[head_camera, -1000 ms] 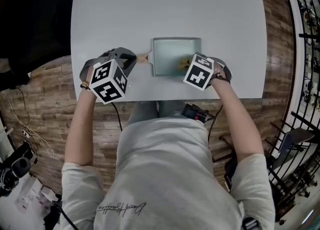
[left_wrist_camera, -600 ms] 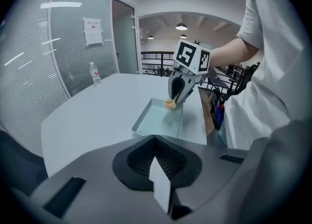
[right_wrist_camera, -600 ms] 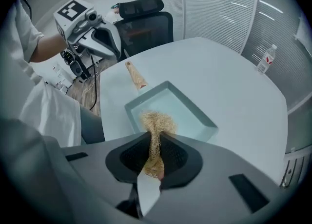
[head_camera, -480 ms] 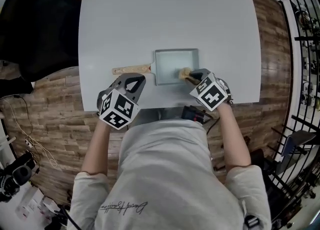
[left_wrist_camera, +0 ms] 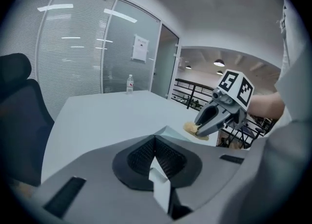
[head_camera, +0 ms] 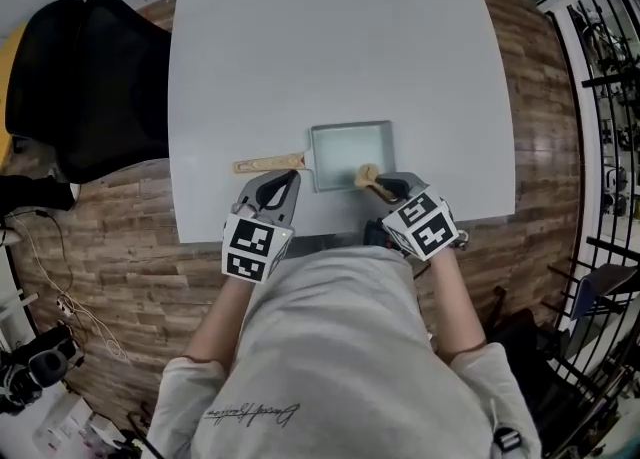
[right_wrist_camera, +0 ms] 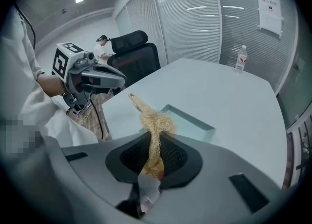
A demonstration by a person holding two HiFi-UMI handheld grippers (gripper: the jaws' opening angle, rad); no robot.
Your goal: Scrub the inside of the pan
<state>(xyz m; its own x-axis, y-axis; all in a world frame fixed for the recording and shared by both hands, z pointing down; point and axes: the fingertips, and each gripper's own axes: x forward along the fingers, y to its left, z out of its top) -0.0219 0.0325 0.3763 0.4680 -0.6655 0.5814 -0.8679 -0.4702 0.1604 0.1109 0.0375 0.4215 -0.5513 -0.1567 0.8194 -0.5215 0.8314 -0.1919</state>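
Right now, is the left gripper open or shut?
Shut: the left gripper has its jaws pressed together, nothing between them.

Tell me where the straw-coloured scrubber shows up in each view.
Head view: scrubber by the pan's near right corner, at the right claw tip.
Left gripper view: right of centre, in the right claw.
Right gripper view: centre, pinched in the right claw.
Shared landmark: the pale rectangular pan.

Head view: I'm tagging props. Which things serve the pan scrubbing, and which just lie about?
Job: pan; fibre scrubber, pinched in right tongs; left tongs, shut and empty.
Lying about: office chair; water bottle.
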